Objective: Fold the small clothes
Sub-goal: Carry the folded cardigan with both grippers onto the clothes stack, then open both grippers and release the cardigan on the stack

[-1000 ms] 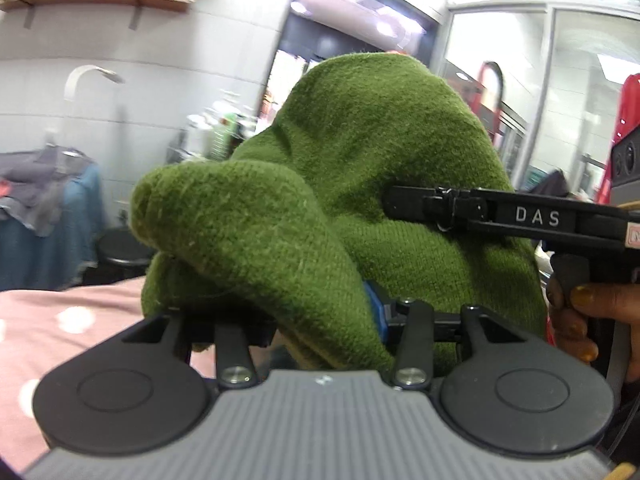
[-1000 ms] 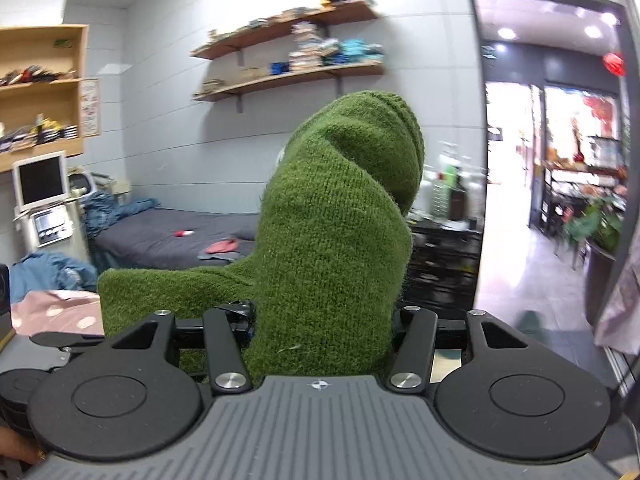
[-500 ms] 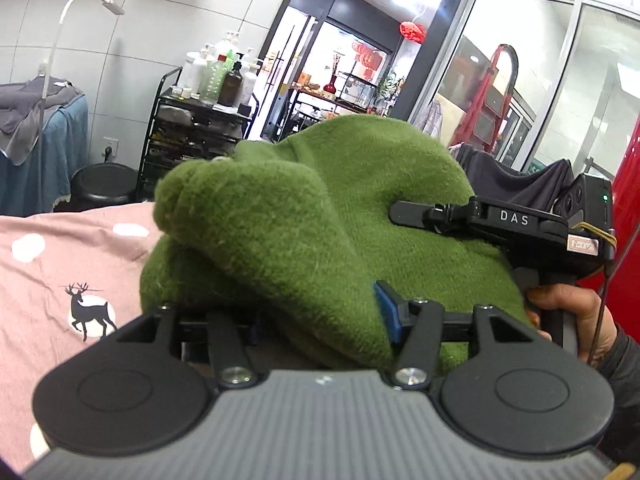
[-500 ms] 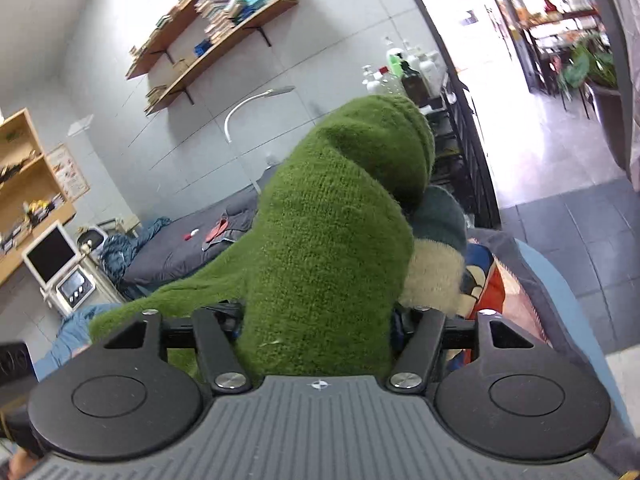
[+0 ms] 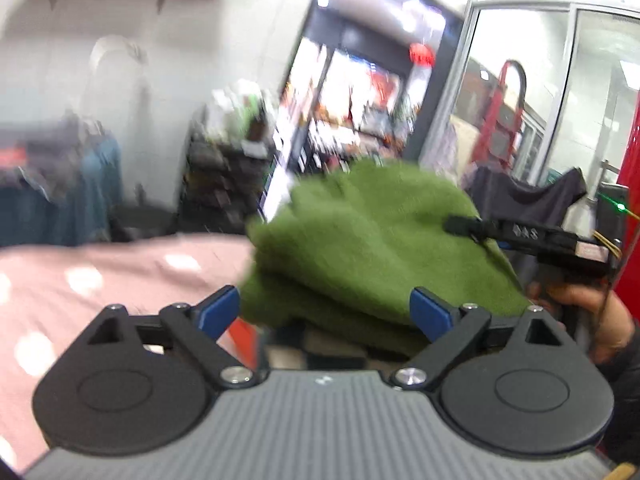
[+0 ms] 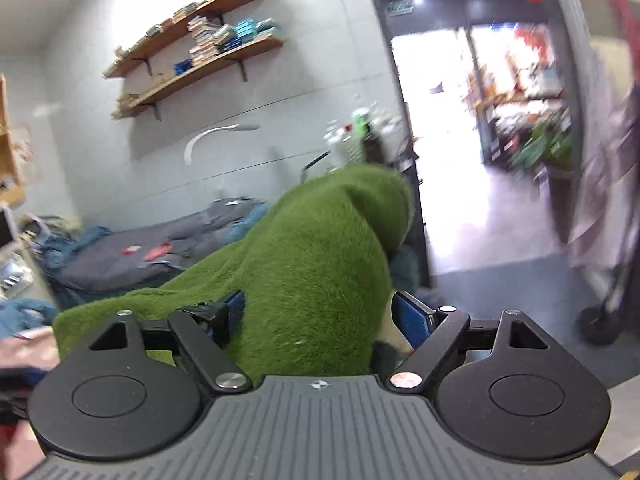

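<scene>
Green knitted garment [image 5: 372, 236] bunched above the pink spotted cloth [image 5: 100, 280], beside the right gripper [image 6: 316, 316].
Left gripper [image 5: 326, 310] stands spread and released; right gripper's jaws look parted around the knit, grip uncertain. Advise laying flat, edges squared, before creasing.

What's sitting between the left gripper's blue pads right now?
The folded green knit garment fills the gap between the blue pads, shown in the left wrist view.

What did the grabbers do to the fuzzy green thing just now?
Both let go. The left hand-held gripper opened wide, and the right hand-held gripper opened too. The green knit garment sank lower toward the pink spotted cloth. It stays bunched between both.
</scene>
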Tool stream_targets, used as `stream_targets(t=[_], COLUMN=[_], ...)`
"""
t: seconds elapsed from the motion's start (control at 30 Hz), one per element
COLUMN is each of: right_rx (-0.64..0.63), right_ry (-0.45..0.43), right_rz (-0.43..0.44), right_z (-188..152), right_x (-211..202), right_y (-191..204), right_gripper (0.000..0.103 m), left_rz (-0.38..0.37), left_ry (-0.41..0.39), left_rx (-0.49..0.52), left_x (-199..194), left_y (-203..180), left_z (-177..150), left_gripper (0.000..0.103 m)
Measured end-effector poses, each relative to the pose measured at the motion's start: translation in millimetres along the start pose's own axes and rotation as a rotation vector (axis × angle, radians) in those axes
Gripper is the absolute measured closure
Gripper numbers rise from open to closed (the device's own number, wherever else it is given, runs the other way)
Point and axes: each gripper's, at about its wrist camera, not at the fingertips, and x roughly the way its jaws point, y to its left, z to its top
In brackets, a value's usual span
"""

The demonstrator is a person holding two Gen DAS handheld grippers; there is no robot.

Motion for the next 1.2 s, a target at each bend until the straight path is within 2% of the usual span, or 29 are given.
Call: stream_targets(t=[0.1,0.17,0.2,0.27,0.3,0.33,0.43,0.53,0.67,0.77,0.87,0.9,0.97,1.0,1.1,1.2], right_rx=[-0.119,-0.233,-0.303,-0.435,-0.482,-0.525,-0.662,-0.611,-0.551,-0.550,-0.528,-0.519,-0.500,-0.491,-0.427,-0.379], right_ry=[-0.113,-0.193,-0.207,-0.178,-0.147,-0.117,-0.069,-0.098,-0.098,-0.111,-0.102,-0.092,-0.076,-0.074,-0.107,-0.098], right_rz=[-0.115,-0.151,-0.155,-0.116,-0.085,-0.067,-0.119,-0.106,-0.090,-0.092,-0.091,-0.087,-0.067,-0.064,-0.065,-0.051], right_z=[-2,-5,-7,-13,-18,-24,-49,-61,-71,-74,-64,-60,-52,-48,-37,-21], right_x=[-27,-45,-51,-55,-54,-52,-38,-36,-38,-35,-35,-35,-38,-41,-58,-72], right_y=[17,33,43,61,68,73,77,57,37,34,37,40,45,48,54,65], right_gripper=[0.000,0.001,0.012,0.018,0.033,0.039,0.037,0.033,0.032,0.031,0.030,0.027,0.006,0.000,0.000,0.000], left_rz=[0.011,-0.002,-0.025,-0.047,-0.041,-0.037,-0.018,-0.035,-0.082,-0.079,-0.073,-0.057,-0.018,-0.005,0.033,0.052], left_ry=[-0.120,-0.140,-0.142,-0.114,-0.072,-0.032,0.023,0.061,0.103,0.094,0.100,0.100,0.094,0.091,0.101,0.149], left_rx=[0.122,0.215,0.249,0.290,0.308,0.314,0.294,0.282,0.188,0.227,0.273,0.286,0.309,0.322,0.367,0.439], left_x=[-20,-16,-10,6,19,29,49,60,71,71,64,60,49,42,18,-5], left_y=[-8,-20,-25,-36,-39,-41,-36,-26,-13,-19,-25,-27,-28,-28,-30,-37], left_z=[7,15,19,21,21,17,0,-21,-32,-30,-25,-22,-18,-16,-10,-9], left_gripper=[0.009,0.010,0.014,0.023,0.027,0.028,0.028,0.024,0.021,0.020,0.011,0.003,0.000,0.000,0.000,0.000])
